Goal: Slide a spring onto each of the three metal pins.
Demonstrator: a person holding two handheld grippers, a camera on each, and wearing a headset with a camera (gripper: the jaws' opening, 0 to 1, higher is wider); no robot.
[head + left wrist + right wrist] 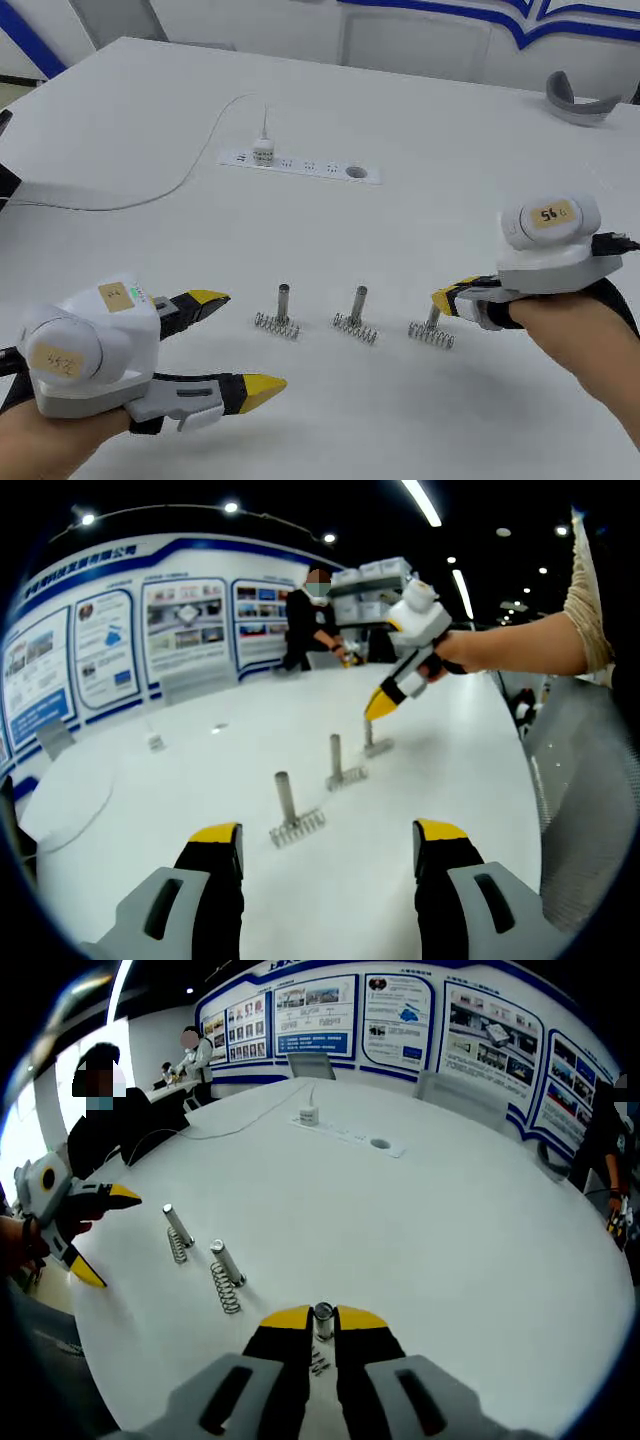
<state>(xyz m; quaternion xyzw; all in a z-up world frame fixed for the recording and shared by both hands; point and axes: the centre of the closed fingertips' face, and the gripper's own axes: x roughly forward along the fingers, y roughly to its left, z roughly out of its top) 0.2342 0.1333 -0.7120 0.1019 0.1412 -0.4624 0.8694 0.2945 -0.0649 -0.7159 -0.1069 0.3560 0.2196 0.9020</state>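
Three metal pins stand upright in a row on the white table: left pin [283, 300], middle pin [359, 302], right pin [433, 317]. A spring lies at the foot of each: [277, 325], [355, 329], [431, 335]. My right gripper [447, 298] is shut on the right pin [323, 1313], whose top shows between the yellow tips; its spring [318, 1361] lies below. My left gripper [238, 343] stands open, nothing between its fingers, short of the left pin [286, 798]. The left gripper view also shows the right gripper [384, 703] at the far pin [368, 736].
A white power strip [300, 165] with a plugged-in adapter and a cable lies behind the pins. A grey curved object [580, 100] sits at the table's far right. People stand by the wall panels beyond the table [450, 200].
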